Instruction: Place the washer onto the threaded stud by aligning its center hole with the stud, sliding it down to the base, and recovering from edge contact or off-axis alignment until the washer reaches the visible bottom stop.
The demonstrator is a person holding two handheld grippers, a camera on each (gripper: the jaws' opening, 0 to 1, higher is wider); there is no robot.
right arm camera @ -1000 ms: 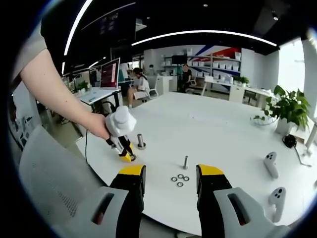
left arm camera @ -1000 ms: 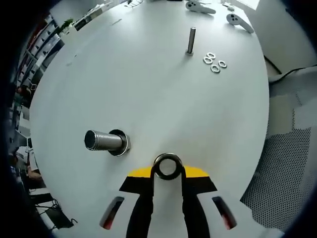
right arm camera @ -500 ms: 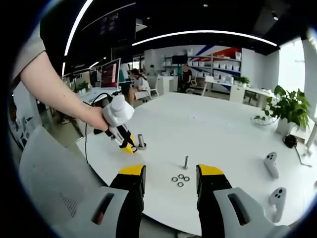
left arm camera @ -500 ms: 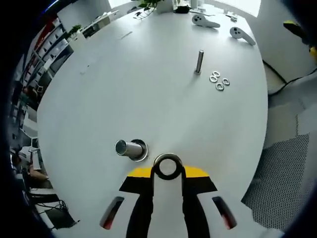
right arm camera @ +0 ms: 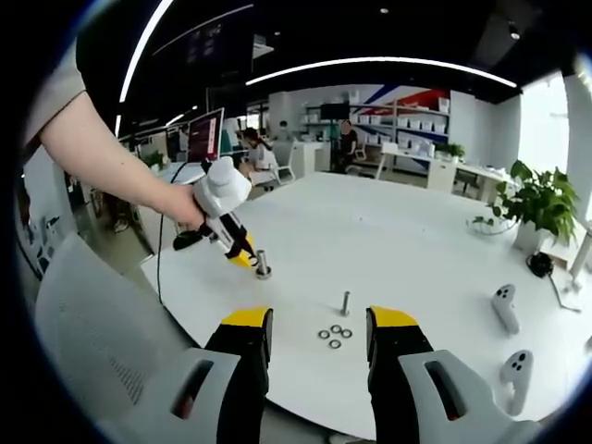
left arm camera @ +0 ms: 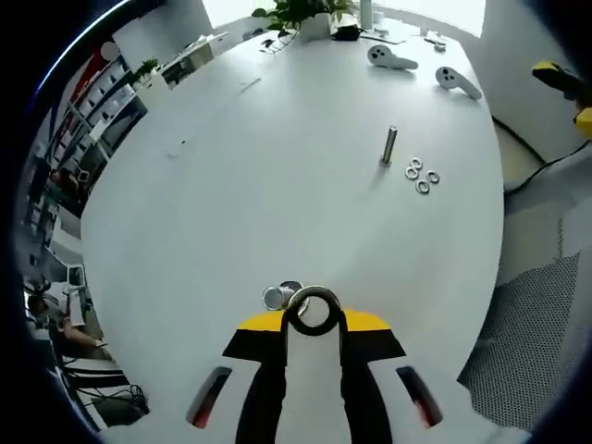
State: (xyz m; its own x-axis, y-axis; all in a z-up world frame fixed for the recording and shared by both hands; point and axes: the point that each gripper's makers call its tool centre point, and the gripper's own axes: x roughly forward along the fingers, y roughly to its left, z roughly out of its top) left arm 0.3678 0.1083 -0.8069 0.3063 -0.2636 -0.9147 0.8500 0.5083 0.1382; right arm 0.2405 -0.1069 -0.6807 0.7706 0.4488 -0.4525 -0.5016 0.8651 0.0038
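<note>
While clamped between the two jaws of the left gripper (left arm camera: 313, 319), the washer (left arm camera: 313, 310) faces the camera as a full ring, hole open, at the bottom centre of the left gripper view. Just beyond and slightly left of that ring, seen nearly end-on: the top of the threaded stud (left arm camera: 277, 298), standing upright on the white table (left arm camera: 277, 166). Washer rim overlapping the stud's base collar in that view; touching or merely above it, cannot tell. Not threaded on yet, the hole sitting off to one side of the stud tip.

Farther across the table, a thinner second stud (left arm camera: 389, 146), upright, with four spare washers (left arm camera: 422, 176) lying flat in a small cluster just beside it. Near the far edge, two white controllers (left arm camera: 421, 68), well apart from the studs, and a potted plant (left arm camera: 298, 11) beyond.

From the right gripper view: a hand (right arm camera: 186, 208) holding the left gripper tilted down, its yellow tip right at the top of the threaded stud near the table's left edge. Thin stud and spare washers nearer, framed between the jaws of the right gripper (right arm camera: 316, 342), which stand wide apart, holding nothing, above the table's near edge.
</note>
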